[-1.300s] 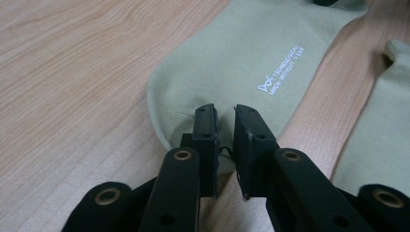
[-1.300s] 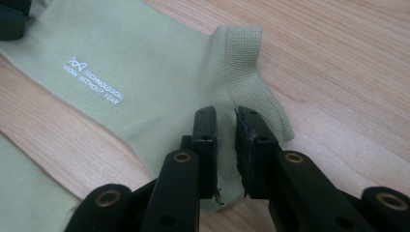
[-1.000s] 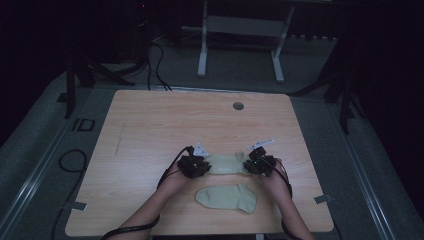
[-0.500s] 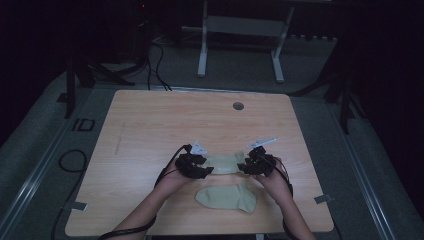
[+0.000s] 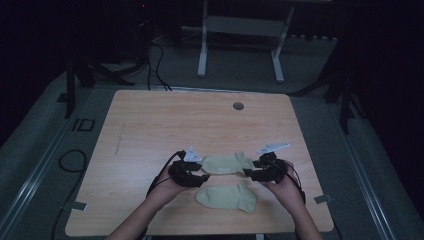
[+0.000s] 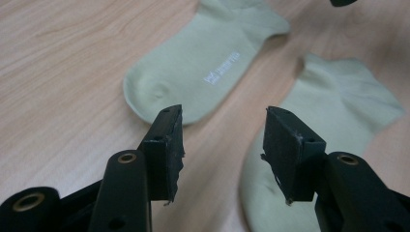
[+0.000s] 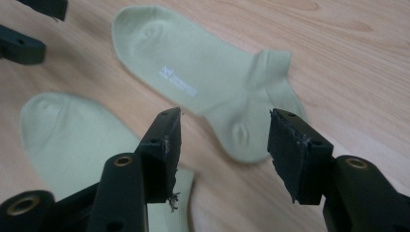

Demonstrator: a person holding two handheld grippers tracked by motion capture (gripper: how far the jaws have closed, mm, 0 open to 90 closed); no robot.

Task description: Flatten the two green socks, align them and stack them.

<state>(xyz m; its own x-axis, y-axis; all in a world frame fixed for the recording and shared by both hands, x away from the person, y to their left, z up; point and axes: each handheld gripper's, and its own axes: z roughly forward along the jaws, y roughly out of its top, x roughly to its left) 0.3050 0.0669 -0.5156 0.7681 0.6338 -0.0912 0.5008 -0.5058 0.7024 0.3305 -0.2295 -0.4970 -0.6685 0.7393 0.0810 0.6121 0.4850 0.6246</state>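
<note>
Both grippers sit low over the near half of the wooden tabletop (image 5: 150, 120), each with its jaws spread apart and nothing between them. Held in the person's left hand, the left gripper (image 5: 199, 176) points at the toe end of the far sock (image 5: 227, 163), while the right gripper (image 5: 252, 173) points at that sock's heel and cuff end. A second pale green sock (image 5: 227, 196) lies flat just nearer the person, beside the first.
</note>
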